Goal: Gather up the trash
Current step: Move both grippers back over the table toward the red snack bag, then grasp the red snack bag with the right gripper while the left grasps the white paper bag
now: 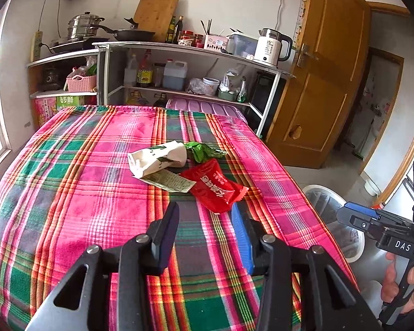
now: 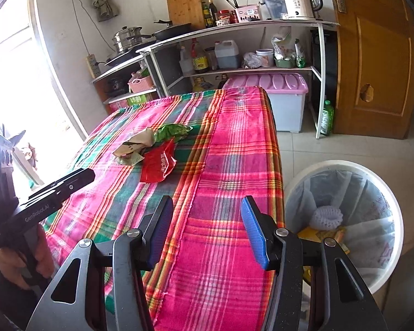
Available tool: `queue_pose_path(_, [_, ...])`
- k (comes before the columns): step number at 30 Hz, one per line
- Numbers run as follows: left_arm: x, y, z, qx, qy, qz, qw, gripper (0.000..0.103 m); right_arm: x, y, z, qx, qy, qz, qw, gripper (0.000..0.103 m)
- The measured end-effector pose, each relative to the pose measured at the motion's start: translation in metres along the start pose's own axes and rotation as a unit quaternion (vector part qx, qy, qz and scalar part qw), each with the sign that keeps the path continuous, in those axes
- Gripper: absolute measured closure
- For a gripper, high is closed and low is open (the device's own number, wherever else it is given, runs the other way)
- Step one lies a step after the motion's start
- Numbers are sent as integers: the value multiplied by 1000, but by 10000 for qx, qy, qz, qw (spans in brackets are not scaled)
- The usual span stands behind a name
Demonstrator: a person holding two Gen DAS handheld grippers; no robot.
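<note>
On the plaid cloth [image 1: 77, 193], a trash pile lies ahead: red wrapper [image 1: 216, 189] nearest, white carton [image 1: 157, 160] and green wrapper [image 1: 204, 151] touching behind it. My left gripper [image 1: 205, 215] is empty, jaws partly open, tips just short of the red wrapper. Right gripper [image 2: 207, 215] is empty too, held wider. Best move: slide left low, pinch the wrapper's near edge, then swing to the lined bin [image 2: 383, 182] beside the table.
</note>
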State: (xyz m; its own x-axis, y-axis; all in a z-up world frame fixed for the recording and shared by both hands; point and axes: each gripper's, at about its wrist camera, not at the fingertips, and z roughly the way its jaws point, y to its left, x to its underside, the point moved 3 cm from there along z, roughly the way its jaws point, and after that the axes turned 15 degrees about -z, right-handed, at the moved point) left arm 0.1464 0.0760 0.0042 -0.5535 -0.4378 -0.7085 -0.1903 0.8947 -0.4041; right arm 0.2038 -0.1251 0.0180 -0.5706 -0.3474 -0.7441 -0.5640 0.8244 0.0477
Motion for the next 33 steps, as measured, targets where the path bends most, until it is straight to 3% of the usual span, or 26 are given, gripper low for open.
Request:
queue_pose_path(19, [-42, 46, 43, -345, -88, -113, 9993, 62, -39, 27, 66, -301, 250, -398, 9984, 51])
queue_pose_path(27, [-56, 52, 73, -439, 33, 49, 9990, 62, -54, 33, 106, -475, 435, -450, 9969, 51])
queue_pose_path(33, [-54, 59, 91, -374, 350, -26, 9987, 62, -61, 37, 134, -592, 583, -494, 9953, 51])
